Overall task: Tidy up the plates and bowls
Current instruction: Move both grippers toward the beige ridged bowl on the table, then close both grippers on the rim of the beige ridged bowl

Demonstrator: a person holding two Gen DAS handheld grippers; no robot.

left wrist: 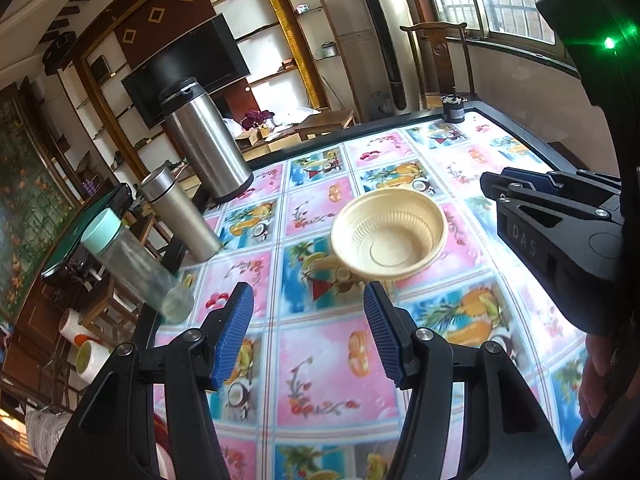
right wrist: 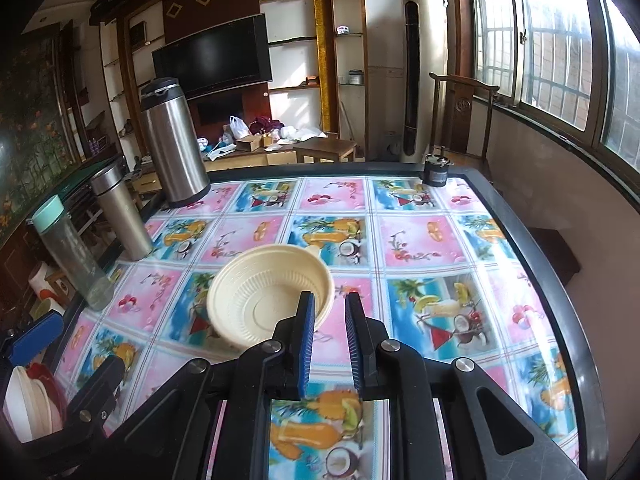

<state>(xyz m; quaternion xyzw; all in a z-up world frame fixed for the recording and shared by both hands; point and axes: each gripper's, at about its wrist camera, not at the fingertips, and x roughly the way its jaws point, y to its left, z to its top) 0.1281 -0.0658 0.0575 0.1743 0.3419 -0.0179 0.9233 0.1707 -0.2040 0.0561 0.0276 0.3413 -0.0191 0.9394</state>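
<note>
Cream bowl (right wrist: 271, 294) sits on table (right wrist: 420, 240). Right gripper (right wrist: 329, 344) at its 5 o'clock rim, fingers slightly apart, holding nothing. Left gripper (left wrist: 308, 332) wide open, empty, near bowl's 6 o'clock.

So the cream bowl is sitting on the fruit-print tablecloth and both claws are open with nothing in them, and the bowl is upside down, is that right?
Not quite. The cream bowl is upright, its ribbed inside and flat base showing in the right wrist view. The rest holds: it sits on the fruit-print tablecloth, and the left claw and right claw are open and empty.
</note>
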